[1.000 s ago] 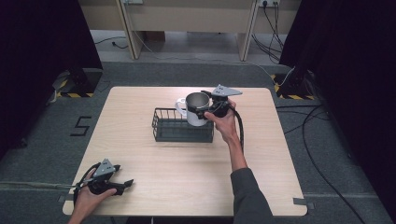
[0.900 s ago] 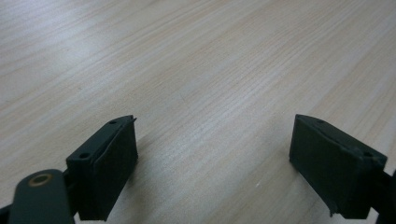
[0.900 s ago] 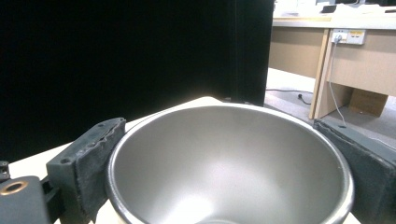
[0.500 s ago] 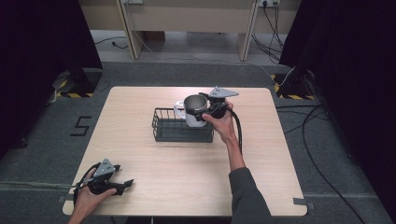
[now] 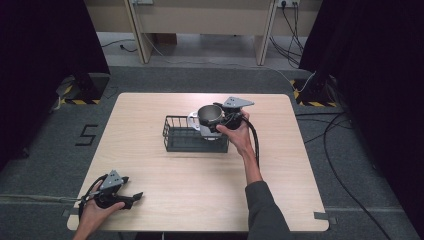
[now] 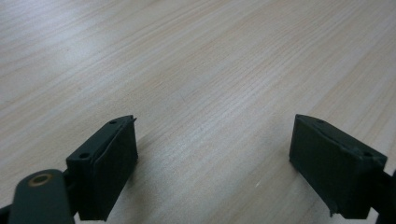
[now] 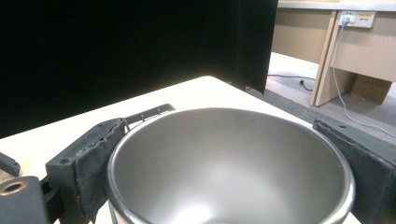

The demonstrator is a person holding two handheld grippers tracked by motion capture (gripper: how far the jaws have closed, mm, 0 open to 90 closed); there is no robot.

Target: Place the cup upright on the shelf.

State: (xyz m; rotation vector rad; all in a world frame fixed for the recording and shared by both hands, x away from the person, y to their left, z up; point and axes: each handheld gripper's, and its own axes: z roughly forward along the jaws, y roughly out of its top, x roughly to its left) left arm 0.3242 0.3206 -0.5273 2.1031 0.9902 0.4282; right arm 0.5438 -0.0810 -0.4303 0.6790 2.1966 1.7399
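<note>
Steel cup [image 5: 210,115], upright, pinched between right gripper [image 5: 226,119] jaws, directly above right end of wire basket [image 5: 192,139]. Left gripper [image 5: 131,199] spread, idle, far from basket.

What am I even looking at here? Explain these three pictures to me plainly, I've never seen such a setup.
No robot: a person holds a hand-operated two-jaw gripper in each hand. The high view looks down on a wooden table from above. The other two come from cameras riding on each gripper, looking along its black jaws. The left gripper rests near the table's front corner, jaws open over bare wood. The right gripper clamps a metal cup, with a jaw on each side, at the right end of a black wire basket. You look straight into the cup in the right gripper view.
</note>
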